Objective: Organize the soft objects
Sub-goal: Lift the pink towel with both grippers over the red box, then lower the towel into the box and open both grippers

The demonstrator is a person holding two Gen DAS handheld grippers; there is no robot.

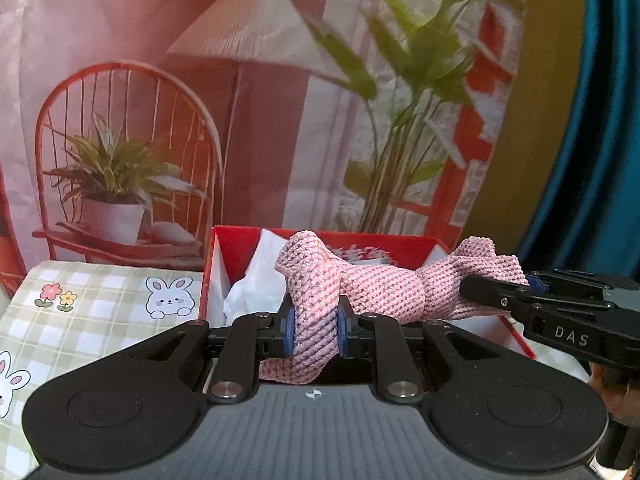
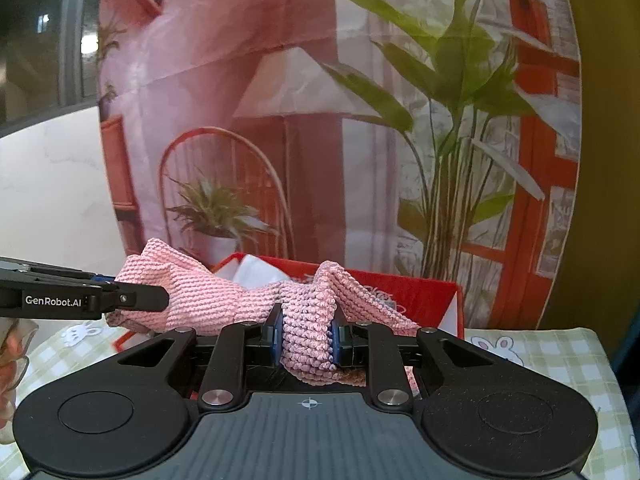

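A pink knitted cloth (image 1: pixel 380 288) hangs stretched between both grippers, above an open red box (image 1: pixel 240 240) lined with white paper (image 1: pixel 256 280). My left gripper (image 1: pixel 316 330) is shut on one end of the cloth. My right gripper (image 2: pixel 307 334) is shut on the other end of the cloth (image 2: pixel 224 296). The right gripper also shows at the right of the left wrist view (image 1: pixel 496 294). The left gripper shows at the left of the right wrist view (image 2: pixel 132 298). The red box (image 2: pixel 420 292) lies behind the cloth there.
The box stands on a green checked tablecloth with bunny prints (image 1: pixel 100 304), which also shows in the right wrist view (image 2: pixel 552 356). A printed backdrop with a chair, lamp and plants (image 1: pixel 240 120) stands close behind. A blue curtain (image 1: pixel 592 120) is at the right.
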